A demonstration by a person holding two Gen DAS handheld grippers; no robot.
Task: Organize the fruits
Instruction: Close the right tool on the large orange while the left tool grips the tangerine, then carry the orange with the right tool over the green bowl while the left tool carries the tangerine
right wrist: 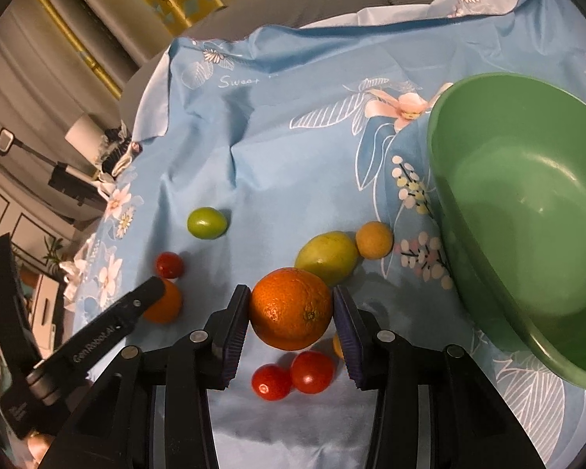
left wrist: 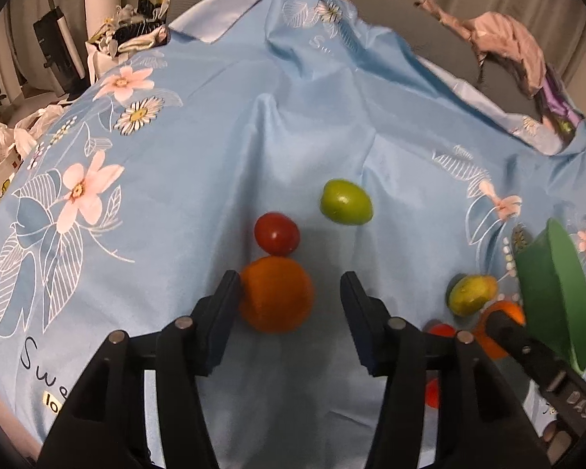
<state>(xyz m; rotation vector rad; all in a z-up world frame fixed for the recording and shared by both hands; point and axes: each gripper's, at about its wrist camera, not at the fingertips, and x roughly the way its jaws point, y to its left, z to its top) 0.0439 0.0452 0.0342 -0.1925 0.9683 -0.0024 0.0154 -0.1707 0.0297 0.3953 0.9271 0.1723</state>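
The right gripper (right wrist: pixel 291 314) holds a large orange (right wrist: pixel 291 308), both pads pressed against its sides, just above the blue flowered cloth (right wrist: pixel 293 148) on the tabletop. Two red tomatoes (right wrist: pixel 293 377) lie just below it, a yellow-green fruit (right wrist: pixel 327 256) and a small orange fruit (right wrist: pixel 374 240) behind it, and a green bowl (right wrist: pixel 527 312) tilts at the right. The left gripper (left wrist: pixel 291 293) stands open around a smaller orange (left wrist: pixel 276 294): its left pad touches the fruit, its right pad stands clear. A red tomato (left wrist: pixel 276 233) touches that orange; a green fruit (left wrist: pixel 345 202) lies apart.
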